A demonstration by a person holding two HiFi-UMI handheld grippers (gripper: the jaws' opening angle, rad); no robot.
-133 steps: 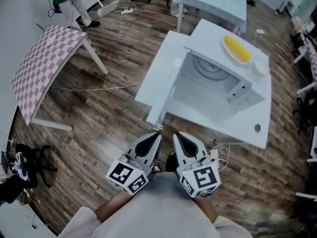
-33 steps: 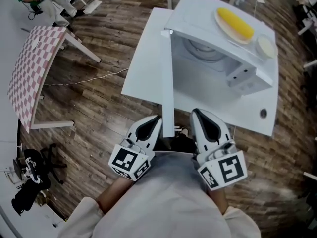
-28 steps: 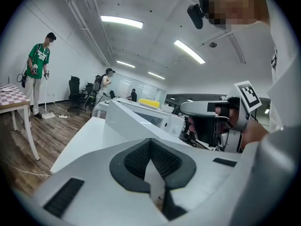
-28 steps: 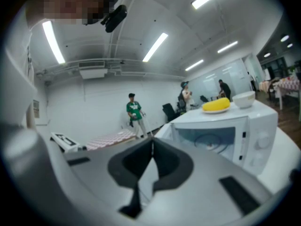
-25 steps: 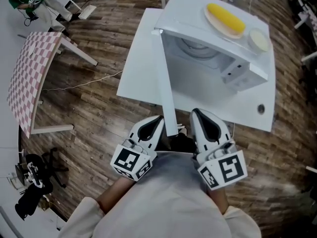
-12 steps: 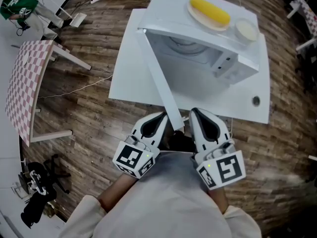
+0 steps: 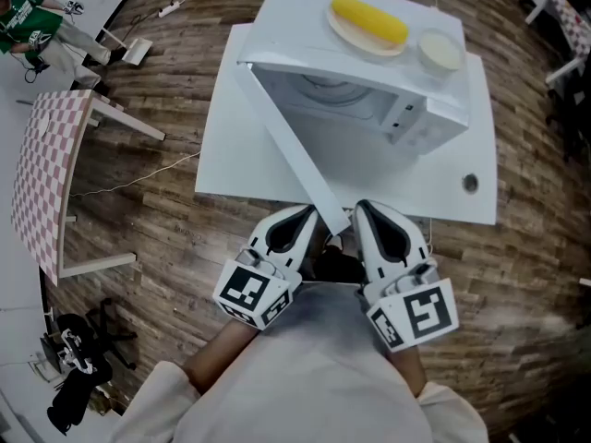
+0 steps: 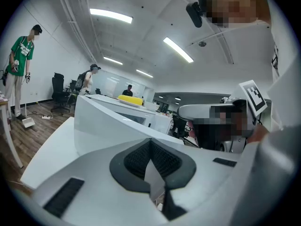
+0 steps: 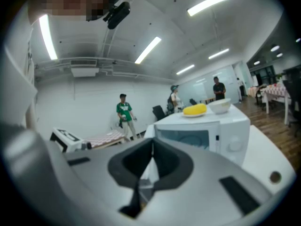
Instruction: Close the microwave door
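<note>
Two containers stand on top of the microwave (image 7: 406, 118): a plate (image 7: 343, 33) carrying a yellow corn cob (image 7: 369, 21), and just beside it a white bowl (image 7: 440, 64) whose contents cannot be made out. The microwave cavity is exposed and shows a round turntable (image 7: 319, 86).

The microwave sits on a white table (image 7: 226, 155). Its door (image 7: 286, 146) is part-way open, hinged at the far left corner and angled out across the table, with its free edge past the near table edge. To the left, bare tabletop runs to the rim, with wooden floor (image 7: 138, 220) beyond and a checked table (image 7: 42, 155) well apart. To the right, open tabletop with a small round hole (image 7: 470, 183) lies in front of the microwave.

The left gripper (image 7: 310, 216) sits just beside the door's outer face and the right gripper (image 7: 363, 210) on the inner side, so the free edge lies between them. Contact cannot be confirmed. Both sets of jaws are closed together, tips meeting, with nothing gripped.
</note>
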